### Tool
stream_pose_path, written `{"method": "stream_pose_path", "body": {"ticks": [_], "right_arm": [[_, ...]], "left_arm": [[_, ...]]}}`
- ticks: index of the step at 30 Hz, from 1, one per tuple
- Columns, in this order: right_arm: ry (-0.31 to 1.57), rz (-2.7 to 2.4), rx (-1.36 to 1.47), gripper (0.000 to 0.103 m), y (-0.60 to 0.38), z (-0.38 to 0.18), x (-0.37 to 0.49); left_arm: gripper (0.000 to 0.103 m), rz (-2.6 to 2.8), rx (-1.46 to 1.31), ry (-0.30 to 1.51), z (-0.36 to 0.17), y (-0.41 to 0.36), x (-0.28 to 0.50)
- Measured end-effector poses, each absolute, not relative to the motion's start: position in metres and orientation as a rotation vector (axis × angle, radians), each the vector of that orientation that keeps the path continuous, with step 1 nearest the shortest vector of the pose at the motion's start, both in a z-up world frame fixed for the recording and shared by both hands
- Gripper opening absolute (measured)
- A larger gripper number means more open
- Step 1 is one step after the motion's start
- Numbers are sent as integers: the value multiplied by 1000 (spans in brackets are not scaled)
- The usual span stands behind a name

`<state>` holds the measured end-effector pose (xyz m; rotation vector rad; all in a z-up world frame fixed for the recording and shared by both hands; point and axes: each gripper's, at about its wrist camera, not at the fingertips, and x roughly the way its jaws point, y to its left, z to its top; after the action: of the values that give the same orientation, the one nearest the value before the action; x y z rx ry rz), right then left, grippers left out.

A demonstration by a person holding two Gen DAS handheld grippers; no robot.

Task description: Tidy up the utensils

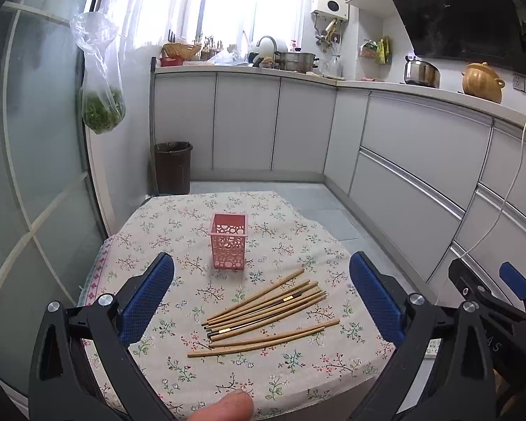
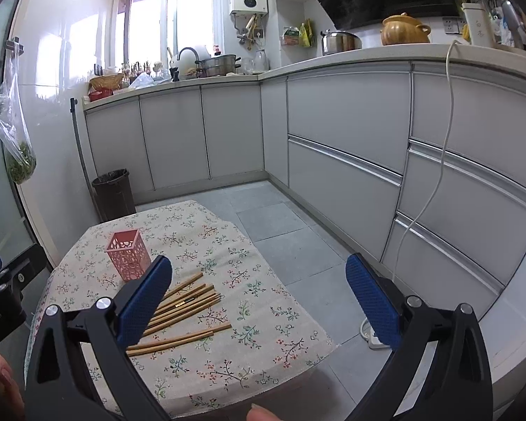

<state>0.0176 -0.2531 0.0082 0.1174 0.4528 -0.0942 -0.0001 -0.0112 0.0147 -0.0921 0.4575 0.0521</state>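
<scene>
The chopsticks point(image 1: 263, 312) lie loose on the flowered cloth of the counter point(image 1: 298, 379), with nothing yet in the pink holder point(image 1: 228, 244), which stands upright just beyond them at about 11 o'clock from the pile. Most of the sticks fan together in one bundle; two more lie apart on the near side, close to parallel with each other. All share roughly one long axis, running from 8 o'clock up to 2 o'clock in the left wrist view.

The left gripper point(image 1: 261, 301) is spread wide and empty, held above the counter, and the bundle sits straight ahead between its two blue pads point(image 1: 147, 301). The right gripper point(image 2: 259, 301) is also wide and empty, but it looks past the counter's right edge toward the floor; from there the chopsticks point(image 2: 186, 310) lie off toward 9 o'clock, partly behind its left pad. So the left hand looks the nearer and better lined up for a first pick. Because the sticks lie slantwise to its jaws, I judge a turn of the wrist would be needed to close across them, not along them.

The left view shows the whole pile and the right gripper's edge at far right. The right view hides the sticks' near ends but shows the holder point(image 2: 127, 255) from the side and the counter's right edge.
</scene>
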Motion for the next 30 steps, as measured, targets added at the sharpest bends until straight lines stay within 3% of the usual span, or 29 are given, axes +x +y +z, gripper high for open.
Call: {"method": "stream_pose_path", "body": {"ticks": [30], "right_arm": [[457,-43,133,97,-249,7,13]], "left_arm": [[96,44,-61,456,10,-20,-4]]}}
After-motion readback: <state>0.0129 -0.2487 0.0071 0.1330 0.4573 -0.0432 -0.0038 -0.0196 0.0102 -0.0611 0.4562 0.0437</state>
